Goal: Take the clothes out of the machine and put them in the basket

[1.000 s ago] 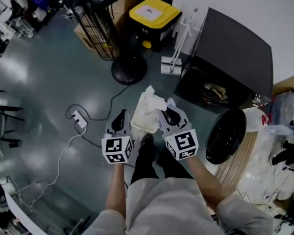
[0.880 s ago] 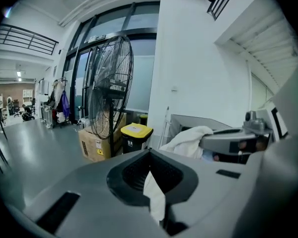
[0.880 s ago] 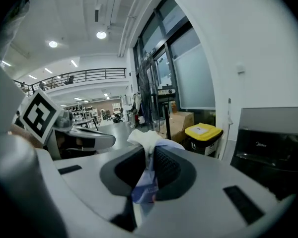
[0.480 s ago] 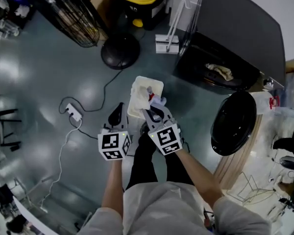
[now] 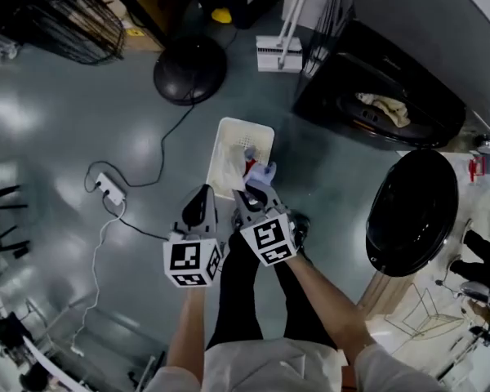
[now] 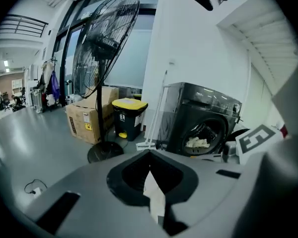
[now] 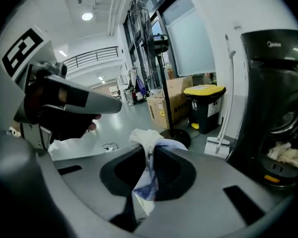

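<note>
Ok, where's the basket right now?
Head view, centre: the basket sits on the floor between the fan base and the machine, just beyond the left gripper and right gripper, which hold a cloth.

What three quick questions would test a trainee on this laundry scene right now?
1. True or false: the machine has its door shut.
2. What is the right hand-held gripper gripping?
3. The basket stands: A) on the machine, B) on the floor, C) on a table.
Key: 1 false, it hangs open; 2 a garment, white and blue; 3 B.
</note>
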A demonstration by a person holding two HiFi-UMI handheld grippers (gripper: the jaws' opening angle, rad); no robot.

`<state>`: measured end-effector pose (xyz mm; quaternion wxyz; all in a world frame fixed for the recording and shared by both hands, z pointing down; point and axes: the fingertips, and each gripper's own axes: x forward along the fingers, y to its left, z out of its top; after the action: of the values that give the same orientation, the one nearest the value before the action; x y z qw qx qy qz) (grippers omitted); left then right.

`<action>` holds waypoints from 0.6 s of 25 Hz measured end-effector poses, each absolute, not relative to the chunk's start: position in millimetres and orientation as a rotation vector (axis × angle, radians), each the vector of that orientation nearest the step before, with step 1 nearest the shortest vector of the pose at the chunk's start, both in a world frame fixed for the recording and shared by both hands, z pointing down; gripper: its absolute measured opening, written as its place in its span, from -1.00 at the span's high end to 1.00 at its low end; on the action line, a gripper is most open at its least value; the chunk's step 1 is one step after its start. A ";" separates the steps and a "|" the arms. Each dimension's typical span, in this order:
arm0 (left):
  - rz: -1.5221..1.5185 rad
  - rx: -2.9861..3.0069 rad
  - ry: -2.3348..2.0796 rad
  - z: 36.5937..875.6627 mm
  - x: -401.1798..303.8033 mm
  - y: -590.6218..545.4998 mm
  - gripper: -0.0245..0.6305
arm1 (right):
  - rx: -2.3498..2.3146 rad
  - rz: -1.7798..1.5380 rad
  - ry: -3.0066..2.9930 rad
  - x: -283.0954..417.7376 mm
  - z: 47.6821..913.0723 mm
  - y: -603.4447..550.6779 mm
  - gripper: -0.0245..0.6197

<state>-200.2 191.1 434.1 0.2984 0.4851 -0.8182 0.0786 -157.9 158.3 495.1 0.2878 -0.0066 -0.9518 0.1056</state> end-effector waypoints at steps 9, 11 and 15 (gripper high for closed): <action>0.231 1.303 -2.138 526.5 -210.9 179.7 0.87 | -0.006 0.326 -2.481 -181.1 623.6 161.4 0.75; 0.241 1.299 -2.130 549.4 -210.9 182.2 0.87 | -0.005 0.340 -2.470 -185.6 651.1 161.9 0.75; 0.233 1.300 -2.105 586.4 -203.8 180.2 0.87 | 0.003 0.348 -2.427 -180.7 704.3 158.3 0.75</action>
<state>-203.8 180.2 586.4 0.3224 0.4954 -0.8017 0.0889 -180.7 158.3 704.3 0.3379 0.0012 -0.9317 0.1335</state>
